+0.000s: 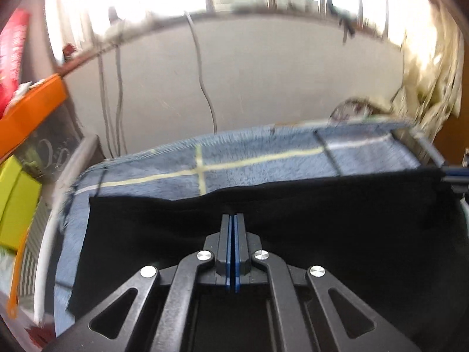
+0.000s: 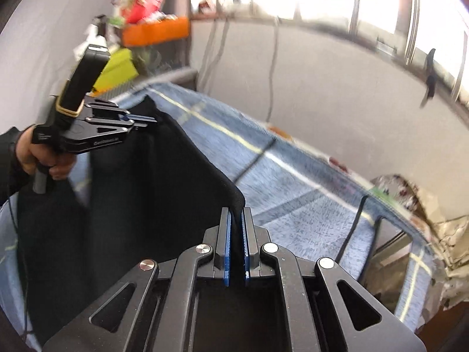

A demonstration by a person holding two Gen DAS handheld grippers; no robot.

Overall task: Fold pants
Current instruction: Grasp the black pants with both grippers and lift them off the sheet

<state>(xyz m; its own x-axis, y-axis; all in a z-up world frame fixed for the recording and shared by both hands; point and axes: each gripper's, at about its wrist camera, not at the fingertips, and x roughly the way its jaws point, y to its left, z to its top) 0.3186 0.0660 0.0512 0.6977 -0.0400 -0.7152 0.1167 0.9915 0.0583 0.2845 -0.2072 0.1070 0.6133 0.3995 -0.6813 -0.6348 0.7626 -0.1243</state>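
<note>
You have the black pants [image 2: 140, 193] pinched in both tongs, lifted off the blue checked blanket [image 2: 293, 205] that covers the work surface. The right gripper [image 2: 236, 223] is clamped on a bunched corner of the cloth, a thick wad of it showing between the blue pads. The left gripper [image 1: 233, 228] has its pads pressed almost flat together. From its own camera you cannot see the thin fabric in the seam, but from the right wrist view that same gripper [image 2: 146, 118] bites the far corner of the hem, with your hand [image 2: 44, 158] around its handle.

The relation that matters: the held edge runs taut from one tong to the other, and the rest of the pants hangs down from that edge towards you, nearer than the blanket's pale stripes. The long axis of the garment therefore lies along the line between your two hands. The fold probably calls for carrying that edge over the blanket evenly, both hands together.

Beyond the blanket stands a grey wall with hanging cables [image 1: 202, 67]. To the blanket's left sit an orange box [image 1: 32, 108] and a yellow-green box [image 1: 17, 199]. A dark cord [image 2: 351, 226] lies across the blanket's right end and could snag the cloth.
</note>
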